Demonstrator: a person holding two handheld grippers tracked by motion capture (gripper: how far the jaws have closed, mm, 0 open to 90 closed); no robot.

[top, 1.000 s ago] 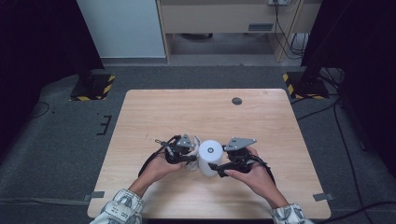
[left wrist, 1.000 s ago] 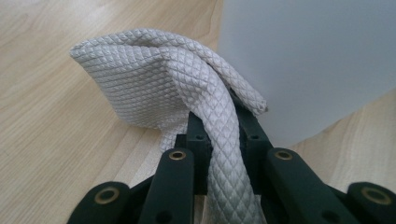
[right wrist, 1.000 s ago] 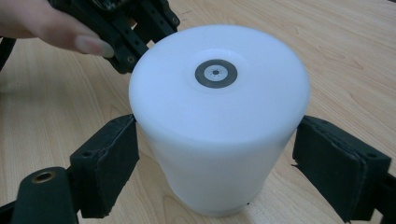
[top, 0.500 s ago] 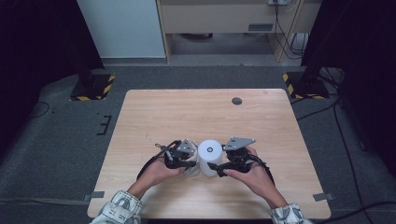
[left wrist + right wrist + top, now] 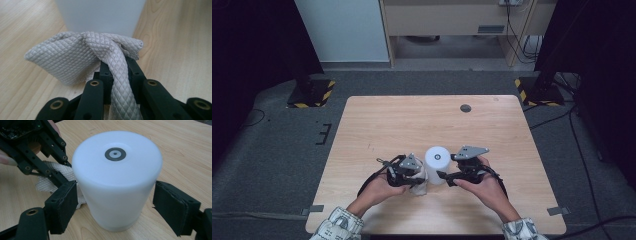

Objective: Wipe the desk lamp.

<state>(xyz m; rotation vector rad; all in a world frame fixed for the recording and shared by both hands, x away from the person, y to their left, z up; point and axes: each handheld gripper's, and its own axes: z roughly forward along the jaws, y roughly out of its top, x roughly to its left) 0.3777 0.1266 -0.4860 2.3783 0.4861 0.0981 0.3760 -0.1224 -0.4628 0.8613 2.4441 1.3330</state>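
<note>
White cylinder [image 5: 436, 165] standing upright near table's [image 5: 377, 120] front edge. Your left gripper [image 5: 117, 65] clenching quilted grey cloth [image 5: 75, 57] against its side. Your right gripper [image 5: 113, 202] straddling cylinder, jaws closing, pads not yet pressing.

Overhead forward-down table [image 5: 377, 120] view; two close tongs-mounted views, sharing white cylinder [image 5: 117, 182].

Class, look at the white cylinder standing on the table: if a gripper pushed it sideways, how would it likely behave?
The white cylinder stands upright on a flat base, taller than wide, so a high push would probably tip it. Once down, its round wall would likely roll. Its smooth surface may slip between the right gripper pads.
</note>
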